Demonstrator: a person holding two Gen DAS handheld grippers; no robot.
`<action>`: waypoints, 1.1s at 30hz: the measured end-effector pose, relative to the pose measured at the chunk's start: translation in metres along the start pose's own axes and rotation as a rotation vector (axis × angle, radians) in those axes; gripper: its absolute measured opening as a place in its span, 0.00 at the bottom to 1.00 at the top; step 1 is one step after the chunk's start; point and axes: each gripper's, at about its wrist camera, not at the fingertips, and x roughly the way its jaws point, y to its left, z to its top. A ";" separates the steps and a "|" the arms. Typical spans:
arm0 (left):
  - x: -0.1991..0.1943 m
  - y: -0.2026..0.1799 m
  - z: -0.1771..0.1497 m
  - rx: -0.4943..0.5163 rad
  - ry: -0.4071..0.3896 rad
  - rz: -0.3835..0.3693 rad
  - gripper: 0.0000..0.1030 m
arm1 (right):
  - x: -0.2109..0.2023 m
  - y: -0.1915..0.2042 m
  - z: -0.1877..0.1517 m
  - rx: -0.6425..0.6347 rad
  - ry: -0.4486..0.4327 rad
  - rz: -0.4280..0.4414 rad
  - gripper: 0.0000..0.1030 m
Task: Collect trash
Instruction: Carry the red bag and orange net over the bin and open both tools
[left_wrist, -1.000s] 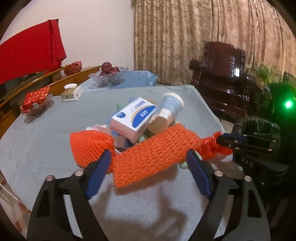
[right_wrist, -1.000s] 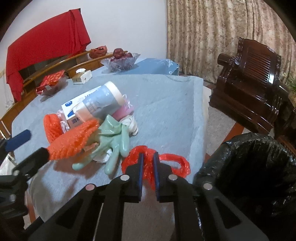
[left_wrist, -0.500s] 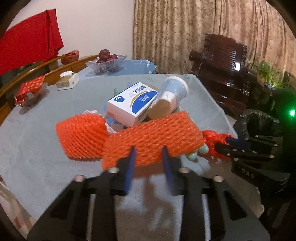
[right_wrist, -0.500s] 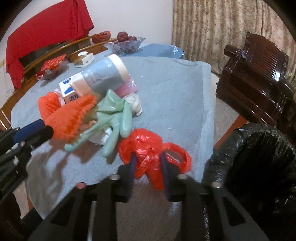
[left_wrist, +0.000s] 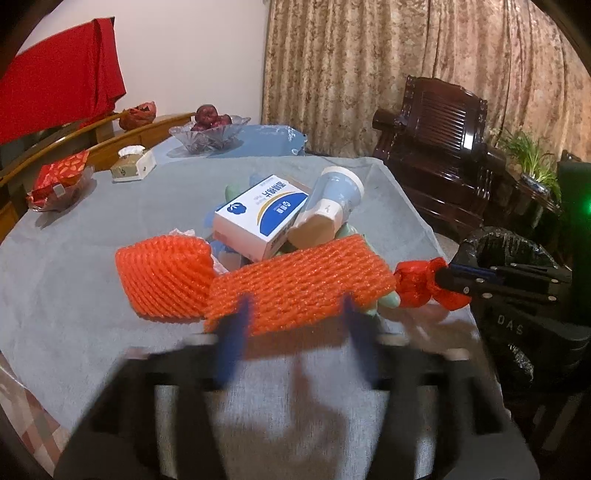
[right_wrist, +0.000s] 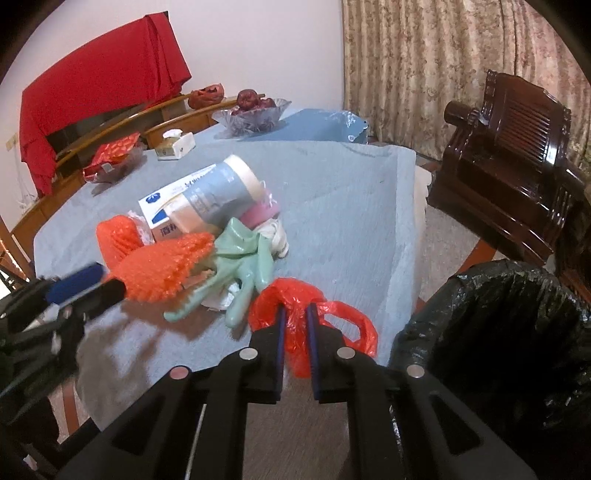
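Two orange foam nets (left_wrist: 164, 277) (left_wrist: 299, 286), one box (left_wrist: 262, 218), one green glove (right_wrist: 243, 258), one red bag (right_wrist: 310, 321).

The right gripper (right_wrist: 295, 325) reaches forward and slightly down, its two blue-padded fingers (right_wrist: 280, 332) drawn close together — a fold of red bag (right_wrist: 295, 317) is pinched between them. In the left wrist view it enters from the right, held level, fingers pointing left. The left gripper (left_wrist: 291, 325) is blurred by motion; its blue fingers (left_wrist: 232, 332) stand apart, their tips at the near edge of the orange net (left_wrist: 295, 284). Whether they touch it cannot be told. In the right wrist view it comes in from the left edge, pointing right.
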 end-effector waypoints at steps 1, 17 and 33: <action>-0.001 -0.002 -0.001 0.012 -0.005 -0.004 0.60 | 0.001 0.000 -0.001 -0.001 0.004 -0.001 0.11; 0.024 0.010 0.005 0.028 0.024 -0.003 0.12 | 0.008 -0.006 -0.001 0.023 0.018 0.002 0.11; -0.023 -0.018 0.031 -0.005 -0.037 -0.117 0.09 | -0.053 -0.004 0.019 0.017 -0.130 0.018 0.09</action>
